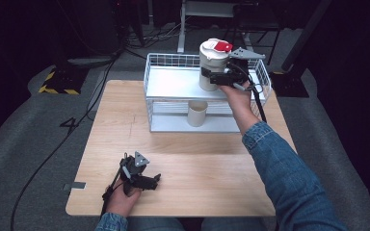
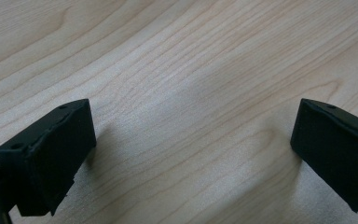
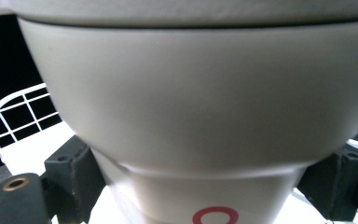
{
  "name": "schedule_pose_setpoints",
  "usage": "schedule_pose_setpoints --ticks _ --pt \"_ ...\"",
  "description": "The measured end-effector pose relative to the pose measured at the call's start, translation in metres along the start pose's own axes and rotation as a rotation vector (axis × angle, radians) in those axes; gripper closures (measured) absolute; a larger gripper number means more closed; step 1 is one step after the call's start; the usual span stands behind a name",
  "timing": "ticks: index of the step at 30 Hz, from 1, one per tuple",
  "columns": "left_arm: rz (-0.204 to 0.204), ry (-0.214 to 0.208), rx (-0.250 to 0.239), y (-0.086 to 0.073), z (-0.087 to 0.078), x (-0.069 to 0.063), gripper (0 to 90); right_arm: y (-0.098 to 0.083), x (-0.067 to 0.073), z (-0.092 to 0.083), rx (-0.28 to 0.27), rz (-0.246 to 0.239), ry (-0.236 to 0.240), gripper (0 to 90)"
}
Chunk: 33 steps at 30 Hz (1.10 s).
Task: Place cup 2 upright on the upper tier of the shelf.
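You are in a lab-like recording space. Dark surroundings, cables (image 1: 53,144) trailing across grey floor (image 1: 19,139), hazard-striped stand base (image 1: 58,82) far left.

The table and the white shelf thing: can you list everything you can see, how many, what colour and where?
Table: one, light wood, centre of the high view.
Wire rack: one, white, two shelves, at the table's far edge.
Lidded cup: one, white with a red flap on its lid, upright on the rack's top shelf.
Small cup: one, cream, open, upright on the rack's lower shelf.
Floor cables: several, black, on the grey floor left of the table.
Right gripper: one, black, jaws on either side of the lidded cup.
Left gripper: one, black, jaws open, low at the table's near edge.
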<state>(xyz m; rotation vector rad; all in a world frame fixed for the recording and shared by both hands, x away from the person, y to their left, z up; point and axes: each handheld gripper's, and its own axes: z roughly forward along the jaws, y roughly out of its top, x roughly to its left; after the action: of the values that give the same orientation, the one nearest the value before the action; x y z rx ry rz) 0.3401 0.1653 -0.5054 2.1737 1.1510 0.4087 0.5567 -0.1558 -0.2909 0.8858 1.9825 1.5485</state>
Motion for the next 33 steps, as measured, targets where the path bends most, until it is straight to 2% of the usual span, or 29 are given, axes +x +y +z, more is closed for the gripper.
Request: schedule_pose_setpoints --ticks 3,5,10,12,16,19,33 --pt "0.0 0.0 0.0 0.0 0.0 0.0 0.5 0.0 0.0 0.0 0.0 0.001 0.003 13.0" --pt "0.0 0.0 0.0 0.0 0.0 0.0 0.5 0.001 -0.002 0.0 -0.004 -0.001 0.017 9.0" --pt "0.0 0.0 0.0 0.0 0.0 0.0 0.5 0.003 -0.003 -0.003 0.005 0.013 0.008 0.7" --pt "0.0 0.0 0.0 0.0 0.0 0.0 0.5 0.003 -0.003 -0.004 0.006 0.016 0.005 0.1" --pt "0.007 0.003 0.0 0.0 0.0 0.001 0.5 0.007 -0.006 -0.015 0.019 0.015 0.0 0.0" --pt "-0.003 0.0 0.0 0.0 0.0 0.0 0.5 0.01 -0.004 -0.024 0.027 0.001 -0.004 0.0" --pt "-0.005 0.001 -0.003 0.0 0.0 0.0 0.5 0.02 0.002 -0.08 0.013 -0.029 0.022 0.0"
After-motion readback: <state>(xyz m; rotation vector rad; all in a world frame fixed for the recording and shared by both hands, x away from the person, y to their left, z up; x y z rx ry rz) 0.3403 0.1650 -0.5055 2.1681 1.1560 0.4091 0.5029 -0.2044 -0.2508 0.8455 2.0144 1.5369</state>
